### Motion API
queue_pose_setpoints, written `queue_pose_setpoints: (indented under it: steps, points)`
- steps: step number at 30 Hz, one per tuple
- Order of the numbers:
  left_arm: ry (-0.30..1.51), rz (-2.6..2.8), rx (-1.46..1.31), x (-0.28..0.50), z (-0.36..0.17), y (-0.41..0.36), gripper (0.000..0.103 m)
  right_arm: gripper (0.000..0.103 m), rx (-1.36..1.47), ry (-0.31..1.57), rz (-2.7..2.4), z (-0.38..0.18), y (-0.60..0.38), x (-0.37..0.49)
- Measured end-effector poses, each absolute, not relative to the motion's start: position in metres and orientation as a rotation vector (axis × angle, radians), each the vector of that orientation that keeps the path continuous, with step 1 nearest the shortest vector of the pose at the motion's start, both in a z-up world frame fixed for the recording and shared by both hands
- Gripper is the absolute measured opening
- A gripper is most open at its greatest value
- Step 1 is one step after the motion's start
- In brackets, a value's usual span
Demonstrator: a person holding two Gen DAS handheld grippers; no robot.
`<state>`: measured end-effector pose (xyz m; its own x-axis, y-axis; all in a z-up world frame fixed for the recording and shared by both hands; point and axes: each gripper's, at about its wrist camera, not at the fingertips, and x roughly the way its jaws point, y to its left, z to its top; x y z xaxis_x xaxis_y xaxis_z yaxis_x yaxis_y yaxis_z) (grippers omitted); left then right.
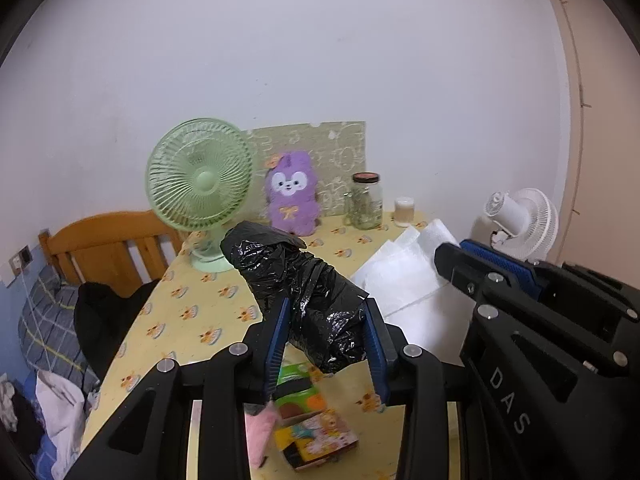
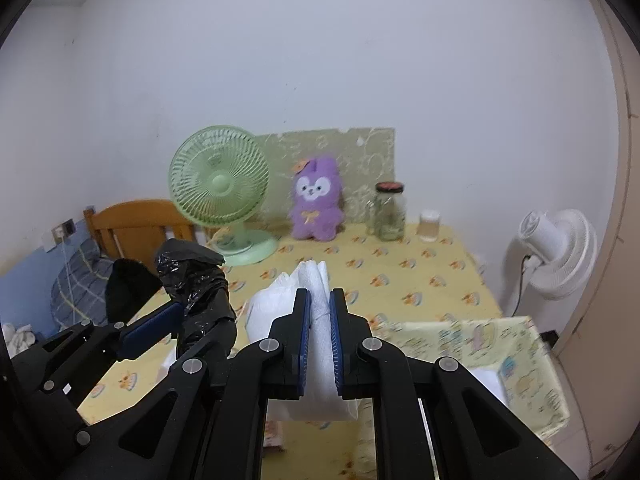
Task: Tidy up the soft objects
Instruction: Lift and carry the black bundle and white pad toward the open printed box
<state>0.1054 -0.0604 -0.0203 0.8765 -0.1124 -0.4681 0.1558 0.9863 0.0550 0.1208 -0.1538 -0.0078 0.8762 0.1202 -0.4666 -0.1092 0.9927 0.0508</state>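
Observation:
My left gripper (image 1: 326,320) is shut on a crumpled black plastic bag (image 1: 296,280) and holds it above the yellow patterned table (image 1: 200,312). It also shows in the right wrist view (image 2: 192,280), at the left. My right gripper (image 2: 319,312) is shut on a folded white foam sheet (image 2: 314,280), held above the table. In the left wrist view the white sheet (image 1: 404,268) and the right gripper's blue pads (image 1: 496,256) show at the right. A purple plush toy (image 1: 291,196) sits upright at the back of the table.
A green desk fan (image 1: 200,184), a glass jar (image 1: 365,200) and a small cup (image 1: 404,212) stand at the back. A white fan (image 2: 560,252) stands right. Colourful boxes (image 1: 316,436) and a pink fluffy thing (image 1: 260,428) lie below my left gripper. A wooden bed (image 1: 104,252) is left.

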Motion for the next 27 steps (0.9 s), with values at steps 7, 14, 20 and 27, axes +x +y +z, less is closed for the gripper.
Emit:
queue_pose_setpoints:
  steps: [7,14,20,27]
  points:
    - [0.481,-0.196,0.081,0.104,-0.019,-0.083,0.037,0.013,-0.004,0.445,0.057,0.001,-0.181,0.116]
    - [0.483,-0.242,0.096,0.105,-0.020,-0.107,0.037,0.013,-0.004,0.446,0.018,-0.001,-0.205,0.114]
    - [0.490,-0.274,0.111,0.107,-0.021,-0.131,0.037,0.013,0.003,0.441,-0.018,-0.002,-0.225,0.108]
    - [0.515,-0.306,0.125,0.110,-0.027,-0.156,0.037,0.013,0.024,0.449,-0.040,-0.007,-0.250,0.106]
